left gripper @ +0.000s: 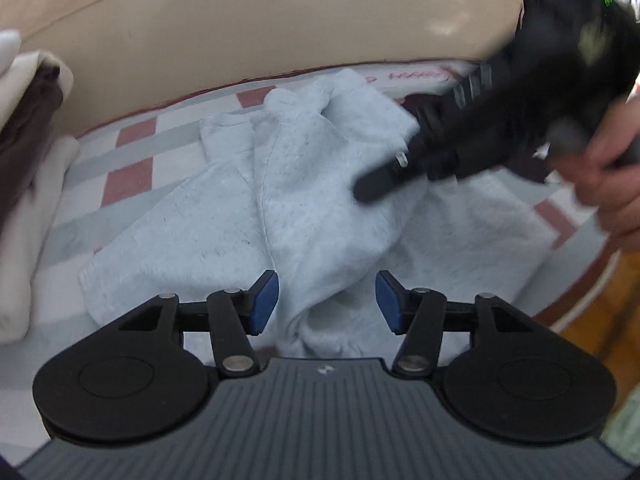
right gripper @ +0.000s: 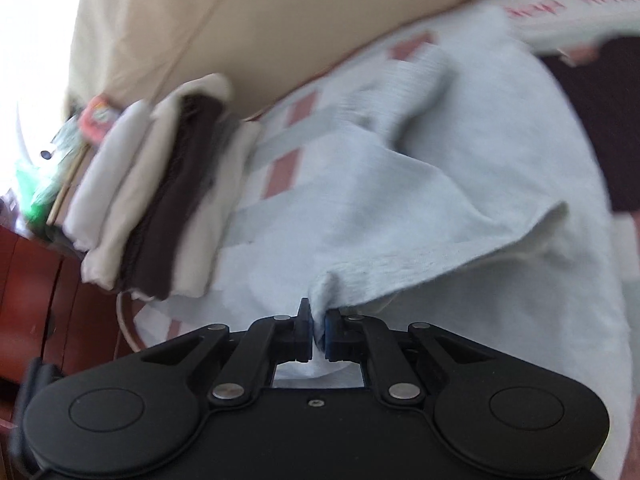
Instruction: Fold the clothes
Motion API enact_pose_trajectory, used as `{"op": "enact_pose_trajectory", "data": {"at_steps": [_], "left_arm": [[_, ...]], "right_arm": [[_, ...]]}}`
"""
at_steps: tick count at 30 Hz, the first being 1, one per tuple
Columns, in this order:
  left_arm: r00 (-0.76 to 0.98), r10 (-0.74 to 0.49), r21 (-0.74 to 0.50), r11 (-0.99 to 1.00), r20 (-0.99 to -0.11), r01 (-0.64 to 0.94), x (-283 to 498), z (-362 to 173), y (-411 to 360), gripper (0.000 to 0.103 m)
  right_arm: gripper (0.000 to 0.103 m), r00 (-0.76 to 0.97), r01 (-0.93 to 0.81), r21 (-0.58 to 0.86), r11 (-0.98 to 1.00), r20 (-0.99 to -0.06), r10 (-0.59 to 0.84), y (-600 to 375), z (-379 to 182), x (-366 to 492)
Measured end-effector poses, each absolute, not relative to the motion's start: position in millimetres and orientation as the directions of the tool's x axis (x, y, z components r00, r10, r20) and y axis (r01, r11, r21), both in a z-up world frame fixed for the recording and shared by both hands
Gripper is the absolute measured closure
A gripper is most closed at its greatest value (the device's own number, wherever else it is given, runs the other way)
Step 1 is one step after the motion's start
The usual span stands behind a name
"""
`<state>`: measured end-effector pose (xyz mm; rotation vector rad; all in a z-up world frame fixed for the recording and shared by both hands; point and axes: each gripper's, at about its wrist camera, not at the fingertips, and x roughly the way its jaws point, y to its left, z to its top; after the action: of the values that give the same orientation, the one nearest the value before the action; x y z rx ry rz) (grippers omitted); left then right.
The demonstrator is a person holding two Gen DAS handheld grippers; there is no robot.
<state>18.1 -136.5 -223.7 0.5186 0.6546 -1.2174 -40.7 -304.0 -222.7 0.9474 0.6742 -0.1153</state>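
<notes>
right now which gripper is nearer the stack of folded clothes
Left. The left gripper hovers open beside the stack of folded clothes; the right gripper pinches the light blue garment farther off.

black tongs [left gripper: 327,302], blue pads [left gripper: 266,300], silver rivets

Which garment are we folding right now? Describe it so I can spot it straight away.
On the checked red-and-white cover in front of the beige cushion lies a crumpled pale blue garment. The right gripper pinches its edge; the left gripper is open over it. Unlike the folded white and brown stack beside it, it lies unfolded.
</notes>
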Motion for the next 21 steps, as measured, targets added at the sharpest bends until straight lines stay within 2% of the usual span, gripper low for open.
{"op": "enact_pose_trajectory", "data": {"at_steps": [3,6,9,13,16,18,21], "left_arm": [[0.233,-0.684,0.007,0.317,-0.691,0.949,22,-224,-142,0.051],[0.376,-0.632,0.01,0.503,-0.678,0.864,45,-223,-138,0.054],[0.44,-0.577,-0.099,0.676,-0.688,0.73,77,-224,-111,0.055],[0.493,-0.492,-0.244,0.841,-0.717,0.483,119,-225,-73,0.055],[0.468,-0.498,-0.333,0.858,-0.73,0.392,133,-228,-53,0.053],[0.462,-0.486,-0.331,0.865,-0.742,0.378,134,-229,-49,0.053],[0.528,-0.396,-0.239,0.909,-0.751,0.342,129,-223,-44,0.053]], "right_arm": [[0.095,0.797,0.289,0.705,0.648,-0.552,0.245,-295,-206,-26],[0.095,0.793,0.209,0.705,0.677,-0.528,0.305,-288,-196,-10],[0.091,0.796,0.183,0.644,0.742,-0.541,0.273,-289,-187,-9],[0.088,0.763,0.22,0.457,0.862,-0.631,0.14,-296,-184,-25],[0.088,0.69,0.277,0.303,0.912,-0.723,0.031,-301,-199,-36],[0.088,0.634,0.308,0.225,0.924,-0.773,-0.023,-305,-214,-43],[0.088,0.578,0.34,0.181,0.923,-0.814,-0.053,-311,-230,-50]]}}
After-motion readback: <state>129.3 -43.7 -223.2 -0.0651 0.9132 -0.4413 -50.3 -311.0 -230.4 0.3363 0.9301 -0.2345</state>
